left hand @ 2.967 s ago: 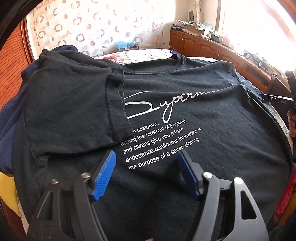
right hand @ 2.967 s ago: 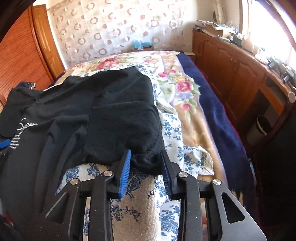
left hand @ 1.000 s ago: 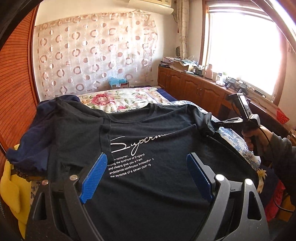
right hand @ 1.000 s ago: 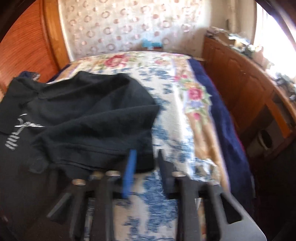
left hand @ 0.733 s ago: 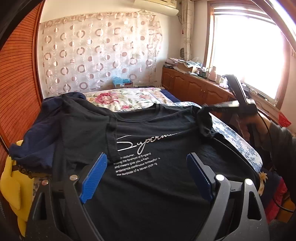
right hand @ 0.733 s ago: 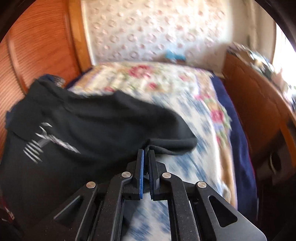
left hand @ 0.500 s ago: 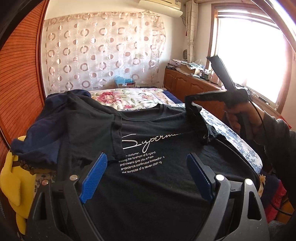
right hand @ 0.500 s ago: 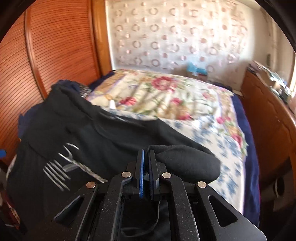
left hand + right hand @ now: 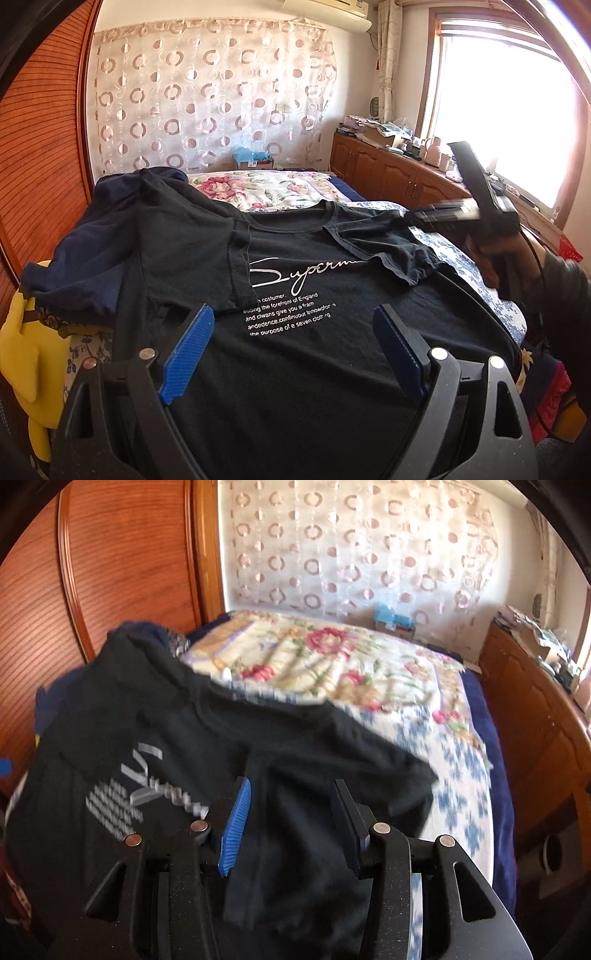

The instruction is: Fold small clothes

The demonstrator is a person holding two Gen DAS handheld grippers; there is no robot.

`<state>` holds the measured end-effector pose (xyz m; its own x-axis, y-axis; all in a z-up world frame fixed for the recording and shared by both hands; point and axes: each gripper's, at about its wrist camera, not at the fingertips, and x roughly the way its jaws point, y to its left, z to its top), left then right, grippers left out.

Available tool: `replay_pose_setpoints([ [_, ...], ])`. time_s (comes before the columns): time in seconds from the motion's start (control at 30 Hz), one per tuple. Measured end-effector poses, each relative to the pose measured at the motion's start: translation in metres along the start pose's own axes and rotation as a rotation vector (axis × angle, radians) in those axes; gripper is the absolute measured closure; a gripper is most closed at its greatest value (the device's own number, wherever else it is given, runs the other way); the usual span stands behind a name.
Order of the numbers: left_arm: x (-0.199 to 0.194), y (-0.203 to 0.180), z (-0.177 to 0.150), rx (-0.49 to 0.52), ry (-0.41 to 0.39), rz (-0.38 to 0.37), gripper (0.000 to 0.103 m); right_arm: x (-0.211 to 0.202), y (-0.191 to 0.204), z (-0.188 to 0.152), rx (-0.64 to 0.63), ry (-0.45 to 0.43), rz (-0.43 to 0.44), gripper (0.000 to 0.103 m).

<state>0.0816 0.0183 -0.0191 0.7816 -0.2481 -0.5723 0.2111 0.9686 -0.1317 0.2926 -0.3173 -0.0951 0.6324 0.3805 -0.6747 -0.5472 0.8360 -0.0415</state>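
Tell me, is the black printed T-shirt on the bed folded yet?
Partly. On the black printed T-shirt both sleeves lie turned in over the chest; the body is spread flat on the bed.

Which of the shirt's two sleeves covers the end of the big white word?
The sleeve on the window side; its cuff hides the word's last letters. The other sleeve stops beside its start.

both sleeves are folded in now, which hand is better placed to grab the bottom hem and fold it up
Left. The left tool hangs open over the lower part of the black t-shirt, nearest the hem. The right tool, jaws opening, nothing between them, is up by the right sleeve.
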Motion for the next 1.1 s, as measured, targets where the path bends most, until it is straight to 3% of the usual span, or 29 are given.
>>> replay_pose_setpoints([
  [0.33, -0.003, 0.009, 0.002, -0.015, 0.001, 0.022, 0.015, 0.004, 0.028, -0.073, -0.032, 0.106, 0.094, 0.064],
  [0.37, -0.003, 0.009, 0.002, -0.015, 0.002, 0.027, 0.015, 0.005, 0.031, -0.076, -0.041, 0.11, 0.09, 0.067],
  [0.5, -0.003, 0.011, 0.002, -0.019, 0.002, 0.03, 0.015, 0.007, 0.038, -0.084, -0.092, 0.109, 0.024, 0.097],
  [0.57, -0.004, 0.012, 0.003, -0.019, -0.001, 0.033, 0.015, 0.001, 0.034, -0.084, -0.08, 0.103, 0.04, 0.099],
  [0.77, -0.003, 0.017, 0.005, -0.033, -0.004, 0.034, 0.015, -0.019, 0.029, -0.089, -0.053, 0.082, 0.063, 0.095],
  [0.9, -0.004, 0.021, 0.008, -0.036, -0.005, 0.046, 0.015, -0.027, 0.021, -0.088, -0.027, 0.066, 0.103, 0.065],
  [1.1, -0.007, 0.026, 0.015, -0.041, -0.017, 0.058, 0.015, -0.039, -0.003, -0.08, 0.027, 0.035, 0.069, 0.063],
])
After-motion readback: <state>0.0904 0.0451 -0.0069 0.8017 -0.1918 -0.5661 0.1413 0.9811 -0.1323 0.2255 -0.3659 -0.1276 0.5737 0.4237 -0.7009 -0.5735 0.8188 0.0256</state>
